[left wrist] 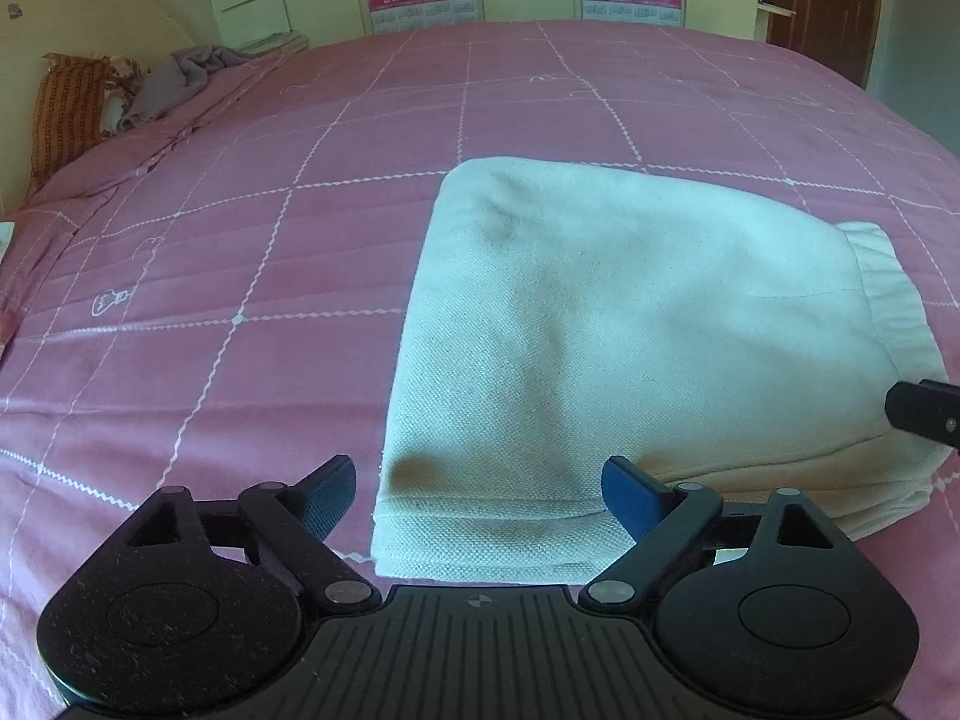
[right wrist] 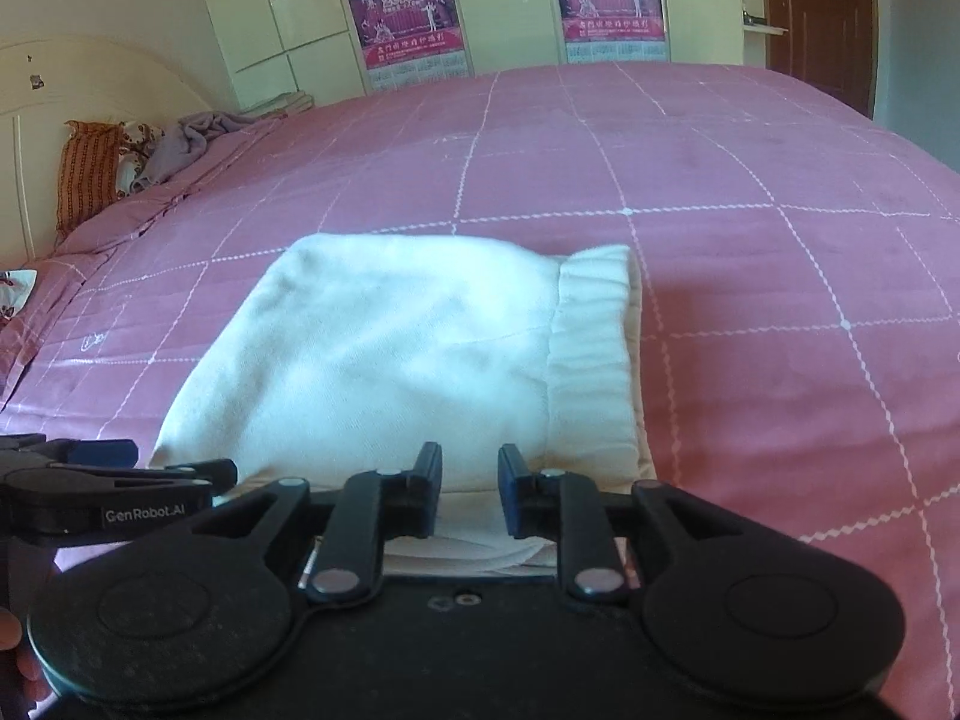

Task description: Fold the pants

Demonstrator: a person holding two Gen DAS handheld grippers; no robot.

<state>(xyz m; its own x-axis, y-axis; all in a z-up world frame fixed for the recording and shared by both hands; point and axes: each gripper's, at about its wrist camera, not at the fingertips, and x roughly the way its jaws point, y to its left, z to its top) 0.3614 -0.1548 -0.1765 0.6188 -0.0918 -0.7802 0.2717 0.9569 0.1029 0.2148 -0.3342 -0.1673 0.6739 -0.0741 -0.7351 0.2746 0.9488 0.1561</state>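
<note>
White pants (left wrist: pixel 600 324), folded into a compact stack, lie on the pink checked bedspread (left wrist: pixel 240 210), waistband to the right. My left gripper (left wrist: pixel 480 498) stands wide open at the stack's near-left corner, one finger on each side of it, pads clear of the cloth. In the right wrist view the pants (right wrist: pixel 390 348) show their elastic waistband (right wrist: pixel 594 354). My right gripper (right wrist: pixel 470 492) hovers at the near edge with a narrow gap between its jaws; the layered hem lies flat beneath, not pinched. The left gripper (right wrist: pixel 102 480) shows at the left there.
A pillow (left wrist: pixel 66 114) and crumpled grey cloth (left wrist: pixel 180 72) lie at the headboard end on the far left. Wardrobe doors with posters (right wrist: pixel 402 12) and a brown door (right wrist: pixel 822 12) stand beyond the bed. A hand (right wrist: pixel 18 648) shows at the lower left.
</note>
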